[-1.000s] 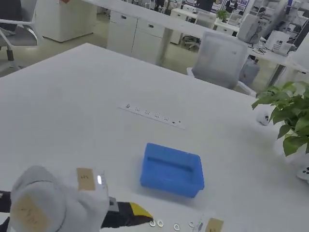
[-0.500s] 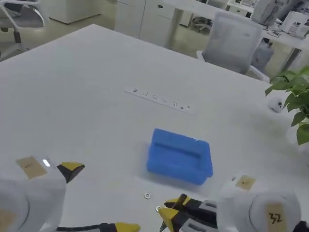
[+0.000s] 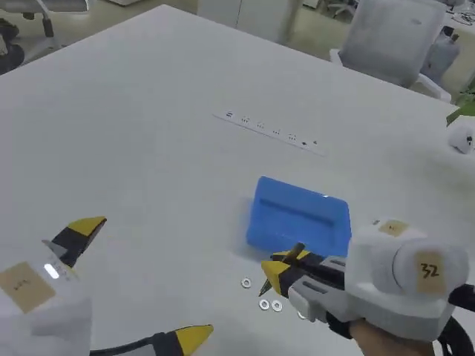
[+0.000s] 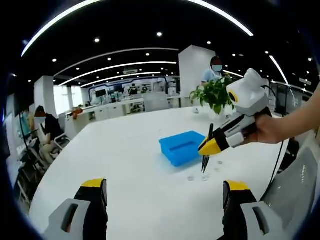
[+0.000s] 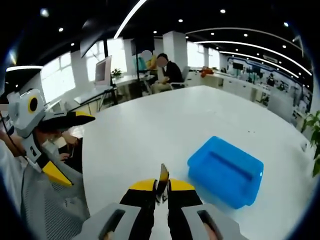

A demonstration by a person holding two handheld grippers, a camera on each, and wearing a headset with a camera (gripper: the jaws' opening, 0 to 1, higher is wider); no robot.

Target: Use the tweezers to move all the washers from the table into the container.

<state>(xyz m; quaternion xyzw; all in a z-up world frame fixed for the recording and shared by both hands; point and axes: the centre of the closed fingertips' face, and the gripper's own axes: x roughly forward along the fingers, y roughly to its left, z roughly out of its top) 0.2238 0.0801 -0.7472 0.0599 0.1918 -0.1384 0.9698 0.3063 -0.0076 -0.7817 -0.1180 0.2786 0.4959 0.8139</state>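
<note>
A blue container (image 3: 300,215) stands on the white table (image 3: 148,148), and it also shows in the other views (image 4: 182,147) (image 5: 226,170). Three small washers (image 3: 264,304) lie just in front of it, seen faintly from the left (image 4: 204,177). My right gripper (image 3: 276,273) is shut on dark tweezers (image 5: 162,182), whose tips point down over the washers (image 4: 206,157). My left gripper (image 3: 137,282) stands wide open at the table's near left, nothing between its jaws (image 4: 164,187).
A power strip (image 3: 271,132) is set into the table beyond the container. A grey chair (image 3: 401,37) and a small white object (image 3: 462,137) are at the far right. A potted plant (image 4: 215,95) stands behind the container. People sit at desks (image 5: 167,72).
The head camera has tilted down. My right gripper with the tweezers has come in from the lower right to just above the washers. The left gripper's jaws stand apart at the lower left.
</note>
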